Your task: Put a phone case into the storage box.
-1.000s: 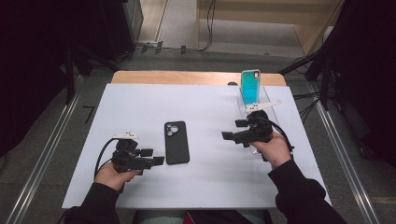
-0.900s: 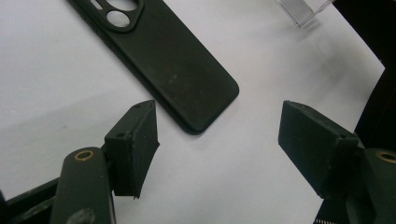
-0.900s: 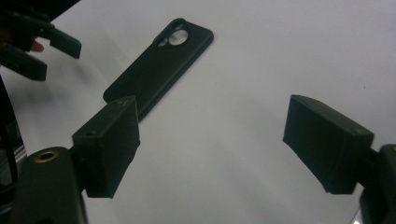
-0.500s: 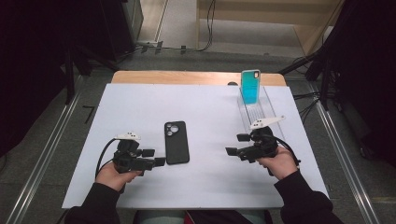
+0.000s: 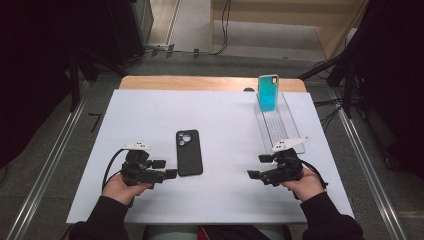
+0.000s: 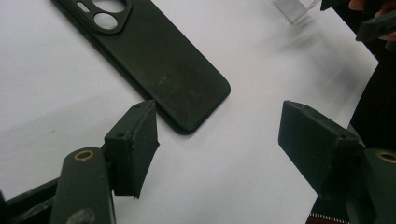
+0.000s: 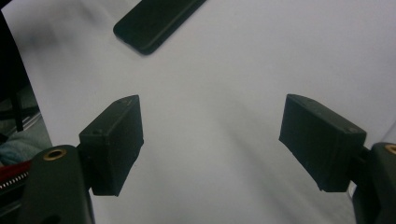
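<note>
Left gripper [image 6: 219, 140] gapes beside the unmarked black phone case [image 6: 159, 60]; nothing held.

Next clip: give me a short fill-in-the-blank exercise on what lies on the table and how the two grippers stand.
1. The black phone lies flat with its ____ side up, camera cutouts showing.
2. The teal phone stands at the far end of a clear ____.
3. The jaws of the left gripper are ____, with nothing between them.
4. The gripper nearer the black phone is the ____ one.

Missing words: back; tray; open; left
</note>
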A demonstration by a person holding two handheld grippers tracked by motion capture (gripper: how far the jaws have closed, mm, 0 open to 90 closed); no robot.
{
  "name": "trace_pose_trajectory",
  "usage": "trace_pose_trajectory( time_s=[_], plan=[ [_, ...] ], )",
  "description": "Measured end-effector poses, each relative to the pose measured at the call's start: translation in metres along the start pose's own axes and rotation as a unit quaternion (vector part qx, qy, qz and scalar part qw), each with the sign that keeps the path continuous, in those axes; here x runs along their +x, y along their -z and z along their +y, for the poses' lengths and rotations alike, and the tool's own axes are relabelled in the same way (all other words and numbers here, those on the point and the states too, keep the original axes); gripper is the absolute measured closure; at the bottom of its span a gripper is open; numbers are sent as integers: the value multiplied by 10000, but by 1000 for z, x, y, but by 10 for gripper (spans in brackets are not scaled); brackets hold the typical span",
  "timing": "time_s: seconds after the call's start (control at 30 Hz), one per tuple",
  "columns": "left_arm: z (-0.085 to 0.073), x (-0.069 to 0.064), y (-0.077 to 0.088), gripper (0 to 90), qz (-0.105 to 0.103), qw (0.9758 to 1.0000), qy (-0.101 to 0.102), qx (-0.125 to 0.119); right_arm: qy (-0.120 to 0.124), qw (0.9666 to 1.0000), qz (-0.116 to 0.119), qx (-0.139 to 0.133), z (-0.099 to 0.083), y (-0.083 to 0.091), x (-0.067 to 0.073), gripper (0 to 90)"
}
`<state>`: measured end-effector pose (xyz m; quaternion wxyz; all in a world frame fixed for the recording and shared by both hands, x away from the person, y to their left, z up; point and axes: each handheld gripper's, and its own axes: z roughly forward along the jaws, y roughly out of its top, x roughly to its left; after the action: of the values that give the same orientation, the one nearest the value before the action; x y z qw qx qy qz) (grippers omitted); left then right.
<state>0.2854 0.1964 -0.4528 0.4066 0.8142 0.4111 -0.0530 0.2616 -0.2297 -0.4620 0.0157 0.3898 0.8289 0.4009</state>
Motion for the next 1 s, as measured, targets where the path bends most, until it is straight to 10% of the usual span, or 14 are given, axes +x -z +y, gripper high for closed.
trace_pose_trajectory(
  time_s=[1.0],
  plan=[
    [14,-9,-9,240,-269,9995,-133,-103,62,9997,51,242,-19,-3,-4,198]
  ],
)
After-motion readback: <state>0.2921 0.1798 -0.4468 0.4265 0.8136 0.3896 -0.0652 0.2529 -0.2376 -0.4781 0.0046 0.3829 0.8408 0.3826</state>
